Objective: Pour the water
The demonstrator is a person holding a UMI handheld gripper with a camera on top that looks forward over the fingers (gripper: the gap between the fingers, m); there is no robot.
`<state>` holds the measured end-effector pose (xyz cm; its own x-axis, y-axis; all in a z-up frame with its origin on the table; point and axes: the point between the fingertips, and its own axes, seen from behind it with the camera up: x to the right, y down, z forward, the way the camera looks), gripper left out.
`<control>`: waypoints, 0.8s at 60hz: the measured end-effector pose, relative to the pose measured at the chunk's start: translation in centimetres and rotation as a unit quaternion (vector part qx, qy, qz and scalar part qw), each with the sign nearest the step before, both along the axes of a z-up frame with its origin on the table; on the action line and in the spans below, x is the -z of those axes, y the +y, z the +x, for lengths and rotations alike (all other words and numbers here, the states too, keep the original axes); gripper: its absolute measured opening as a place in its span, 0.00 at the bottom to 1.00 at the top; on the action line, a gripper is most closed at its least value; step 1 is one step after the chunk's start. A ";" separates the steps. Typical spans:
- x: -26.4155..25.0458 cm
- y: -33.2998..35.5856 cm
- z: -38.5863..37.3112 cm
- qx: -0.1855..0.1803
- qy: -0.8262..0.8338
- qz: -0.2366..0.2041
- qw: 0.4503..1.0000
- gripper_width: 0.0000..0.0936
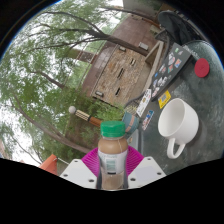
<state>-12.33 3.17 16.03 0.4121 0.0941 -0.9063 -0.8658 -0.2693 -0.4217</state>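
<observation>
Jaws clamp a brown bottle (112, 152) beside a white mug (178, 124).

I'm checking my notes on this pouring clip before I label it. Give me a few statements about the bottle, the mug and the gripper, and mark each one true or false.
1. The gripper has a brown bottle with a green cap between its two fingers. True.
2. The bottle's cap is off. False: the green cap sits on the bottle's neck.
3. A white ceramic mug with a handle is beyond the fingers, off to one side of the bottle. True.
4. The mug is red. False: it is white; only a small round red object farther off is red.
5. The bottle's mouth is over the mug. False: the bottle stands apart from the mug.
</observation>
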 end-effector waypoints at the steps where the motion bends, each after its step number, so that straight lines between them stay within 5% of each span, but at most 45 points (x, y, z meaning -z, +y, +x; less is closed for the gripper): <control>1: 0.0 0.3 0.8 0.006 0.019 -0.006 1.000 0.32; 9: 1.7 1.5 5.2 0.043 0.188 -0.081 0.978 0.32; 15: 2.5 1.6 5.0 0.024 0.312 -0.120 0.942 0.32; 28: 2.0 0.4 4.0 -0.024 0.465 -0.139 0.874 0.32; 48: 0.9 -8.1 4.2 -0.022 0.484 -0.133 0.865 0.32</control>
